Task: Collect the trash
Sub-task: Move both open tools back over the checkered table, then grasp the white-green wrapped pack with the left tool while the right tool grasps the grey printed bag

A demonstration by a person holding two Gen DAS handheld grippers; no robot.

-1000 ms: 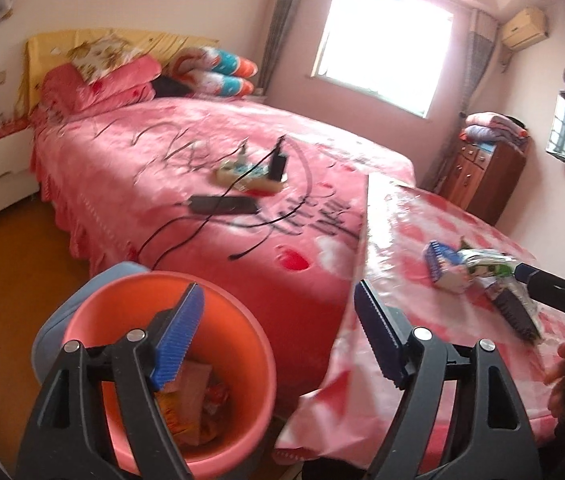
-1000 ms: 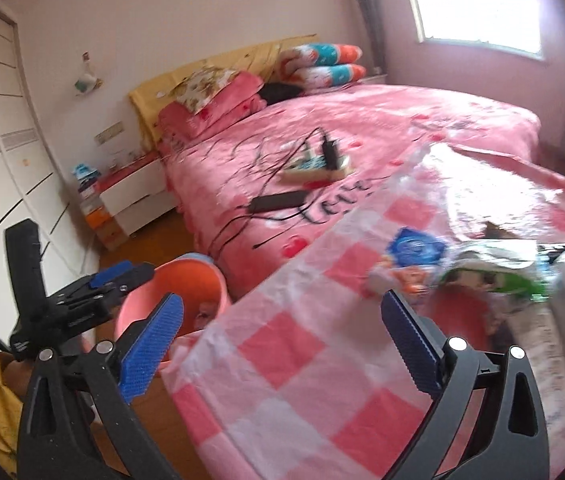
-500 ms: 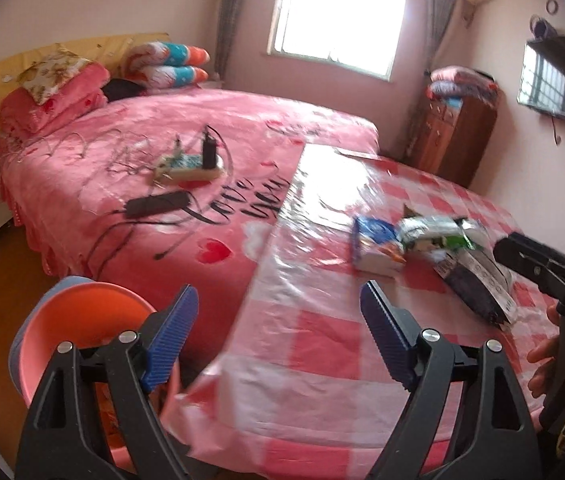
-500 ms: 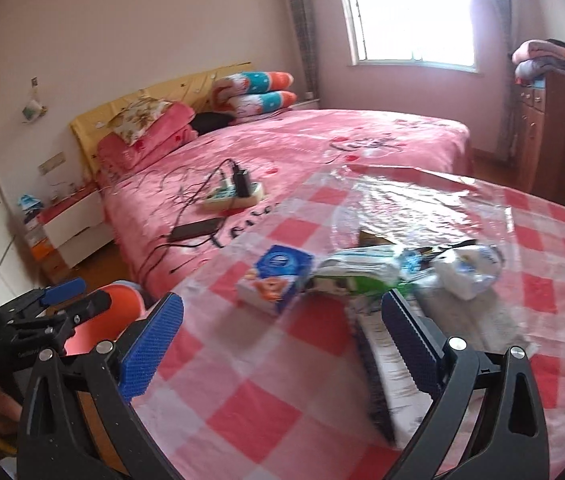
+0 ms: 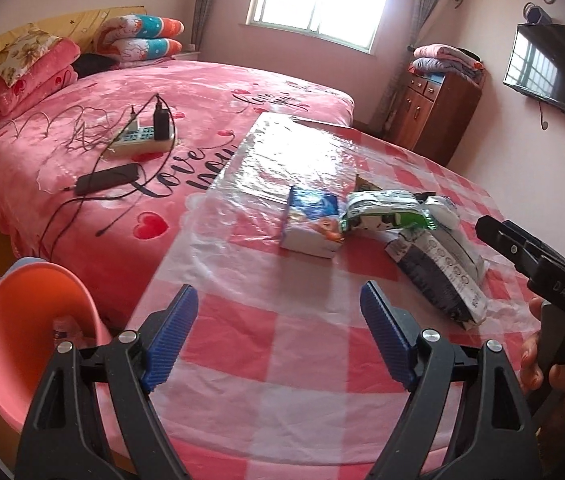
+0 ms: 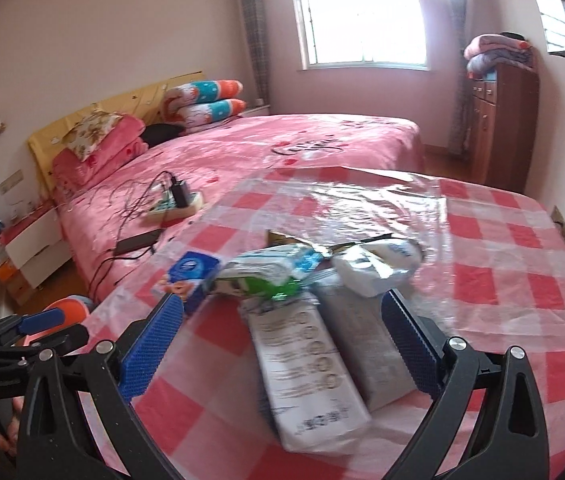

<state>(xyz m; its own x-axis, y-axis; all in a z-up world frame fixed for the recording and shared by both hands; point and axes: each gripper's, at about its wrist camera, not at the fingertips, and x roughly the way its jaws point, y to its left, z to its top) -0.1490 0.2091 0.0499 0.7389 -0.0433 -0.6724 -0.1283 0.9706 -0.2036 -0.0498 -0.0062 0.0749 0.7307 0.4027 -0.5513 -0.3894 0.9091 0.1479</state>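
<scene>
Pink walls, a bright window and a bed [image 5: 186,96] under a pink blanket fill the background of my left wrist view, and a table [image 5: 282,340] under a red-and-white checked plastic cloth runs toward me. My left gripper [image 5: 278,340] hangs over the near part of that cloth with its blue pads spread wide and nothing between them; its jaws have just been opening. Further out on the cloth lies the trash: a blue tissue pack [image 5: 312,222], a green and white wrapper [image 5: 386,212] touching it, a small white packet [image 5: 440,208] behind that, and a dark flat bag [image 5: 440,276] nearest the right edge. An orange bin [image 5: 30,340] stands on the floor at the table's left, beside the bed. On the blanket sit a power strip [image 5: 138,140] with a charger and a dark phone [image 5: 106,178].

From my right wrist view the same checked cloth is ahead. My right gripper [image 6: 278,340] is spread wide too, its pads either side of the flat bag [image 6: 306,372], whose white printed face shows; I cannot tell whether the pads touch it. The wrapper [image 6: 266,276], tissue pack [image 6: 192,276] and white packet [image 6: 374,268] lie just beyond. At the left edge I see my other gripper [image 6: 38,326] and a sliver of the bin [image 6: 70,308].
</scene>
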